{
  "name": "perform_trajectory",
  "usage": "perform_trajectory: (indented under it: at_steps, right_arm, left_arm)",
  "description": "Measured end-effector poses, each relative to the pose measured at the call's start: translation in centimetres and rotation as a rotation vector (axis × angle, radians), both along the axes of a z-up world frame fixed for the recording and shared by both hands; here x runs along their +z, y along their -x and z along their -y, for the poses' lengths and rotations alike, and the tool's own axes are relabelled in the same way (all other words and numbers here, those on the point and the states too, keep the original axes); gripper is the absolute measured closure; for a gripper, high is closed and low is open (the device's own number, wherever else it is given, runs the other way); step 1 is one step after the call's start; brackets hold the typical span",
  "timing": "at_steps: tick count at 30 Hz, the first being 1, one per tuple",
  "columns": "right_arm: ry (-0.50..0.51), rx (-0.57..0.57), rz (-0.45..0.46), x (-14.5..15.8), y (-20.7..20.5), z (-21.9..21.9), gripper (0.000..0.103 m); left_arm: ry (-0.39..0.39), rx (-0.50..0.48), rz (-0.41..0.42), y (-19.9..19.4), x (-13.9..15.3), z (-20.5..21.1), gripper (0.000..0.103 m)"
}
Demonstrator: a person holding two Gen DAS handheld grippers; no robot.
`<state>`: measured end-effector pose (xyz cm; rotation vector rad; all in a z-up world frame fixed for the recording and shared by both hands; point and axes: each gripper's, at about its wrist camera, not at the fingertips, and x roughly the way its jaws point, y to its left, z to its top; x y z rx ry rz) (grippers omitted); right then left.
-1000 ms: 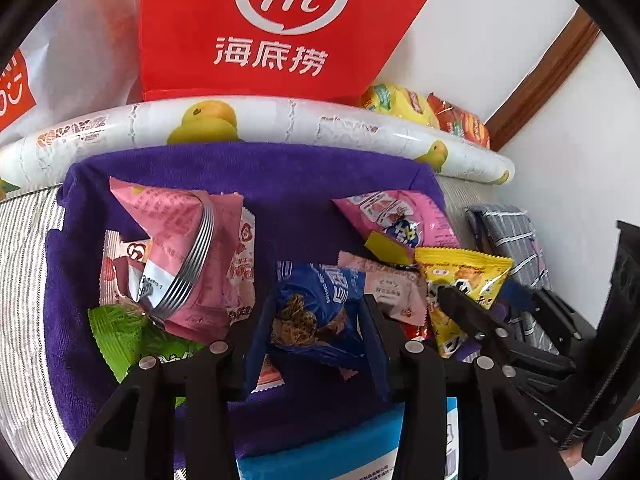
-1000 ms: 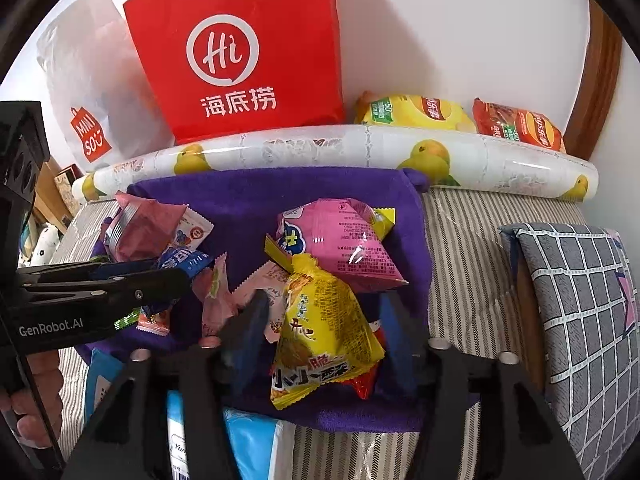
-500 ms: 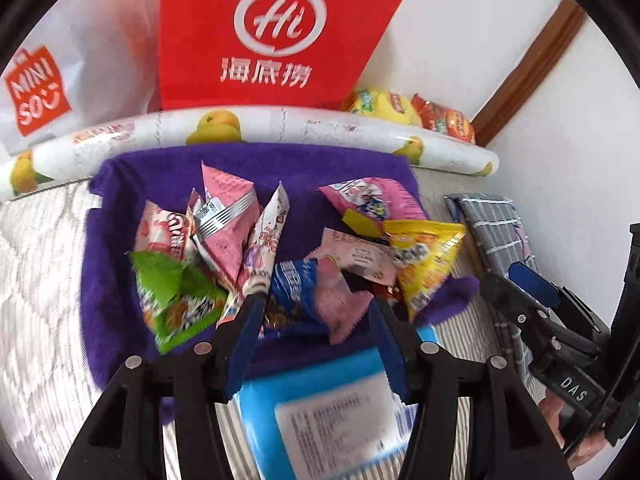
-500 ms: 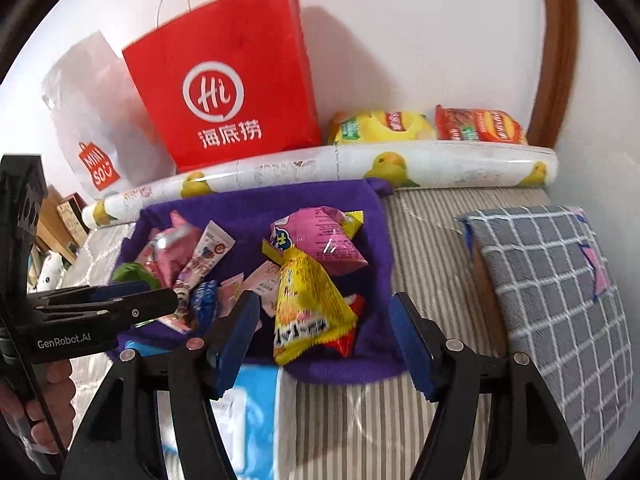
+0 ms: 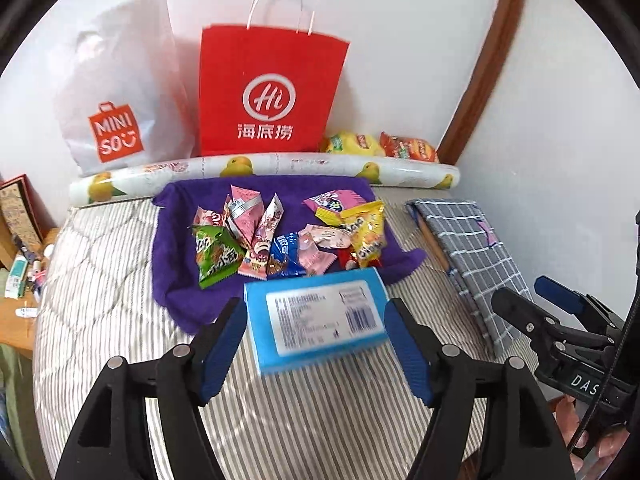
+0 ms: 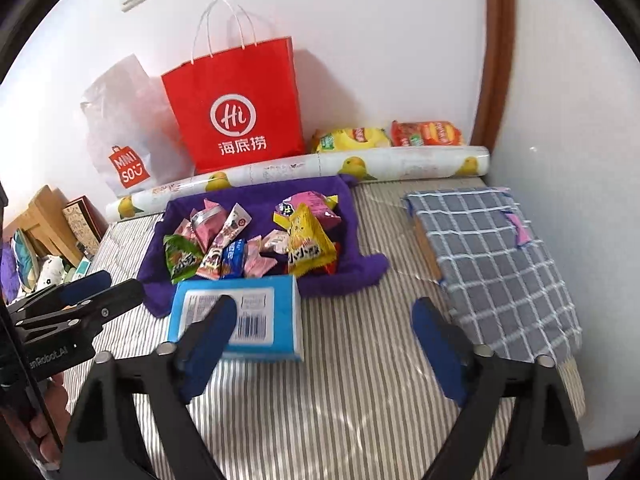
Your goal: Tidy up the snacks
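From the left wrist view, the snack packets lie gathered in a loose heap on the purple towel, which is spread over the striped bed; a green packet sits at the left edge of the heap, a blue one in the middle and a yellow one at the right, with pink packets between them. A blue box rests on the bed, touching the near edge of the towel. The grouping looks largely done, though the packets overlap untidily and none is in the red bag or the white bag against the wall, so any packing away would remain. The left tongs are spread wide and empty, one pad on either side of the blue box in the picture, but I cannot tell whether they touch it. From the right wrist view, the same heap sits on the towel, while two larger bags, yellow and orange, lie apart behind the fruit-printed roll by the wall, seemingly not yet brought in. The right tongs are also wide apart and carry nothing, hanging above bare striped bed between the blue box and the checked cushion.
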<state>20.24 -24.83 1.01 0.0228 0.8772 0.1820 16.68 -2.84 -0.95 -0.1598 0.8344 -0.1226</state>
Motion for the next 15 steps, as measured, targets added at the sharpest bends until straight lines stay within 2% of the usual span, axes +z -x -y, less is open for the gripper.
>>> perform_trajectory:
  at_steps: [6,11,15]
  right_arm:
    - [0.003,-0.004,0.046,1.6,5.8,1.2,0.001]
    - [-0.008,-0.054,0.049,2.1,8.8,2.6,0.001]
    - [0.0,-0.063,0.043,2.2,10.8,3.4,0.0]
  left_arm:
    - [-0.036,0.009,0.059,5.3,1.4,1.3,0.018]
    - [-0.065,0.028,0.09,8.7,2.1,2.4,0.006]
    - [-0.083,0.042,0.1,10.6,2.4,2.8,0.005]
